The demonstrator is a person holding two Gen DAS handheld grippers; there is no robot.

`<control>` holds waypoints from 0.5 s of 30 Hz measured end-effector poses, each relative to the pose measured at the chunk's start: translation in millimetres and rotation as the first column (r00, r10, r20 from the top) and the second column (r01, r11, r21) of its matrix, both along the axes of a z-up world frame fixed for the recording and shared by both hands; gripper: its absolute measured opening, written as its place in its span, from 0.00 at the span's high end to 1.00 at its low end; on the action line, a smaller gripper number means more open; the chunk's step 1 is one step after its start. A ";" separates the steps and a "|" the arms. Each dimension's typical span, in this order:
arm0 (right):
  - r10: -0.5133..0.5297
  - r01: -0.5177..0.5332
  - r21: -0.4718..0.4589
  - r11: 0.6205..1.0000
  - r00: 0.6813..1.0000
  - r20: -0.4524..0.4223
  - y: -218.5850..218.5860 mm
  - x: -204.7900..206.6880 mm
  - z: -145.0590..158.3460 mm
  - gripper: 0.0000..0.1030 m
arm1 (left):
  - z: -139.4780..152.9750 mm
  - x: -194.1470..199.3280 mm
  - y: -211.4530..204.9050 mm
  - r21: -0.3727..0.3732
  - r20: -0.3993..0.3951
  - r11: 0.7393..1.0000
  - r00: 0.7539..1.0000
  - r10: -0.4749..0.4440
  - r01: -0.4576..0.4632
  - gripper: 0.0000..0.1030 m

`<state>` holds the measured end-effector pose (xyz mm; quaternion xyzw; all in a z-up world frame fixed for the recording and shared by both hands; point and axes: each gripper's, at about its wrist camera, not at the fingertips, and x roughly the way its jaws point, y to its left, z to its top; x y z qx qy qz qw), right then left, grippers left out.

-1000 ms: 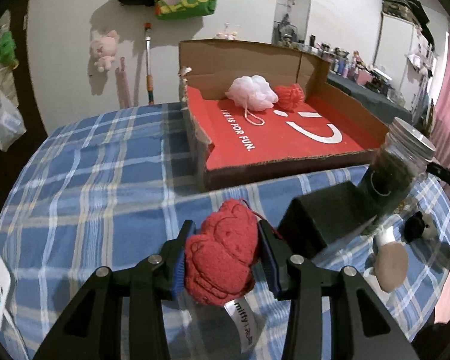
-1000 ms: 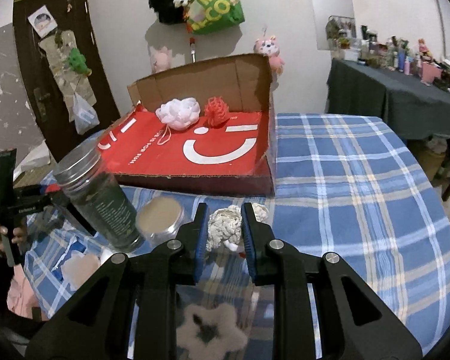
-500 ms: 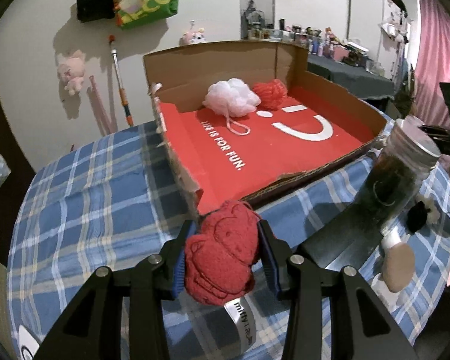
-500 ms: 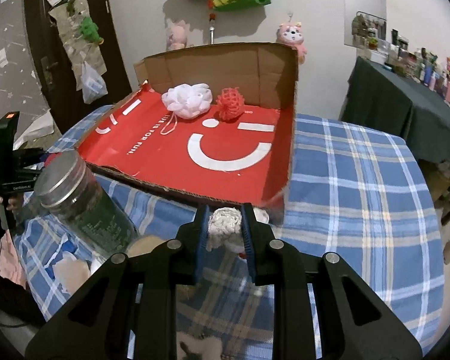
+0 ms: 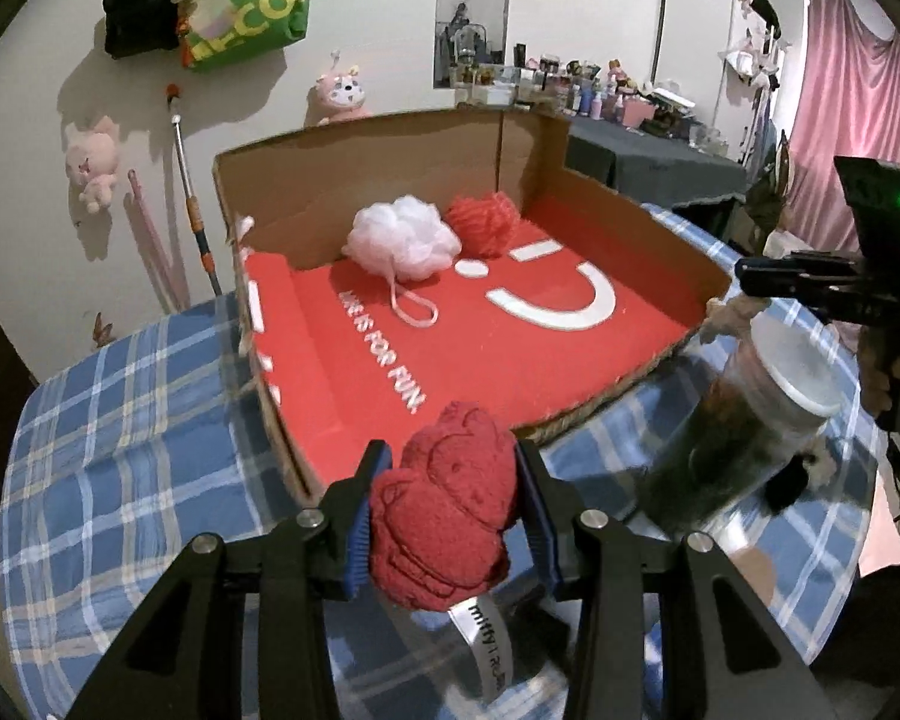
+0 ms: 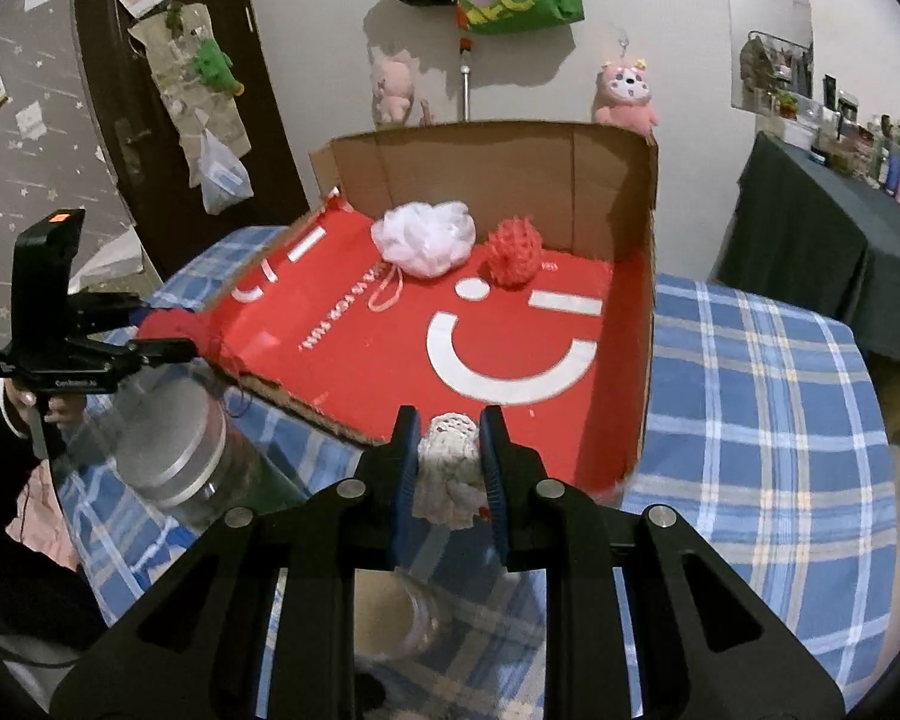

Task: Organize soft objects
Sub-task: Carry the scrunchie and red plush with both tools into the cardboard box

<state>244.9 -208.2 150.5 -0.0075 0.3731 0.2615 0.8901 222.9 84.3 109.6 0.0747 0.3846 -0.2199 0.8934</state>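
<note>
My left gripper (image 5: pixel 450 462) is shut on a red plush toy (image 5: pixel 444 522) with a white tag and holds it in the air at the near edge of the open cardboard box (image 5: pixel 390 180). My right gripper (image 6: pixel 449 429) is shut on a small cream crocheted toy (image 6: pixel 450 468), held above the box's front edge (image 6: pixel 330 414). The box has a red floor and holds a white bath pouf (image 5: pixel 402 237) (image 6: pixel 425 237) and a red mesh pouf (image 5: pixel 486 222) (image 6: pixel 513 252) at its back wall. Each gripper shows in the other's view: the left one (image 6: pixel 168 351) and the right one (image 5: pixel 744 276).
The box sits on a table with a blue plaid cloth (image 5: pixel 120 420). A tall glass jar with a metal lid (image 5: pixel 744 426) (image 6: pixel 174 456) stands by the box's front. A small round jar (image 6: pixel 390 618) sits below my right gripper. A small dark toy (image 5: pixel 792 480) lies by the tall jar.
Both grippers have risen and moved toward the box, each with its toy. The box front edge now lies right under the fingertips.
</note>
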 end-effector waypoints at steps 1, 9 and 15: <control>0.001 -0.002 0.004 1.000 1.000 0.002 1.1 1.6 1.8 0.82 | 2.9 2.1 -2.4 -0.005 0.003 1.000 1.000 -0.001 0.001 0.57; 0.005 -0.006 0.045 0.999 0.999 0.033 7.5 25.7 21.0 0.82 | 19.2 23.6 -16.4 -0.042 -0.003 0.999 1.000 0.004 -0.004 0.57; -0.029 0.028 0.032 0.999 0.999 0.029 22.3 68.3 23.9 0.82 | 28.8 55.8 -28.5 -0.050 -0.007 0.998 0.999 0.040 -0.041 0.57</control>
